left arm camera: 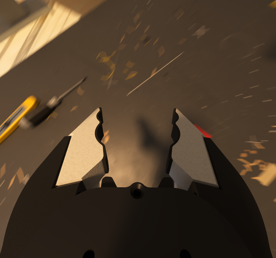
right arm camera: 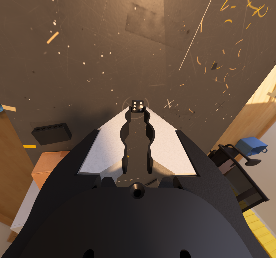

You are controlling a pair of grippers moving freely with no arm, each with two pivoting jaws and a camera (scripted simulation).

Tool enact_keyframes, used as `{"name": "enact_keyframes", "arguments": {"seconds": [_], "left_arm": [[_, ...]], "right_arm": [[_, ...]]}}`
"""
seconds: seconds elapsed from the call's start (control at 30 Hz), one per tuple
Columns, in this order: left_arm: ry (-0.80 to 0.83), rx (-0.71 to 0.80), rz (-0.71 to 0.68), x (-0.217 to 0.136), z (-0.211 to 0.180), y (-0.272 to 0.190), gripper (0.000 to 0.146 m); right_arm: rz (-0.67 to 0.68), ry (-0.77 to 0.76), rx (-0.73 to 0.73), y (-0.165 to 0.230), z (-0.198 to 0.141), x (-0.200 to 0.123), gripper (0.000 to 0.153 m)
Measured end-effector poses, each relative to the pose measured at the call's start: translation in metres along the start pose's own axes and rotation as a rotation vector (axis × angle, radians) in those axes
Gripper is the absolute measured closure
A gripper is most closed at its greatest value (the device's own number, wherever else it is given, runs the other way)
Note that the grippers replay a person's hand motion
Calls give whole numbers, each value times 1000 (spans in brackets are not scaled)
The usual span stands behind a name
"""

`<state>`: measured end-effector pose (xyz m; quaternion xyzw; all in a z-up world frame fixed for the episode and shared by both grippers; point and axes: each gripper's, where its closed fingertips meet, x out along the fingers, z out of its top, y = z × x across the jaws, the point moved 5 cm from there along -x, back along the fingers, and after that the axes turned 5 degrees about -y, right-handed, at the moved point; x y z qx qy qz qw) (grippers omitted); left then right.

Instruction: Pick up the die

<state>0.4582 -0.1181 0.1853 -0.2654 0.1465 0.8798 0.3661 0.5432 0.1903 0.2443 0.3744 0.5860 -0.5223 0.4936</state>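
Observation:
A small black die with white pips (right arm camera: pixel 137 106) sits pinched between the tips of my right gripper (right arm camera: pixel 137 110), held above the scratched brown table top (right arm camera: pixel 104 56). The right fingers (right arm camera: pixel 107 143) are close together and press on the die's two sides. In the left wrist view, my left gripper (left arm camera: pixel 137 109) is open and empty over the same kind of brown surface (left arm camera: pixel 194 27); this view is blurred by motion. The die does not show in the left wrist view.
Left wrist view: a yellow utility knife (left arm camera: pixel 16 116) and a black-handled screwdriver (left arm camera: pixel 49 107) lie at left, a red object (left arm camera: pixel 203 131) peeks past the right finger. Right wrist view: a black box (right arm camera: pixel 51 133), a cardboard box (right arm camera: pixel 44 165), a blue object (right arm camera: pixel 252 144) and a dark frame (right arm camera: pixel 239 176).

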Motion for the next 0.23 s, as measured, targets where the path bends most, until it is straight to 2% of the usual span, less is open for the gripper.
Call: {"name": "enact_keyframes", "arguments": {"seconds": [0.13, 0.17, 0.23], "left_arm": [[-331, 96, -470, -14, 55, -88, 71], [-352, 132, -535, -8, 63, -108, 74], [-315, 183, -563, 9, 71, -136, 74]], "right_arm": [[36, -31, -28, -22, 22, -7, 136], [46, -43, -32, -27, 27, -9, 136], [65, -69, -40, -36, 37, -13, 136]]}}
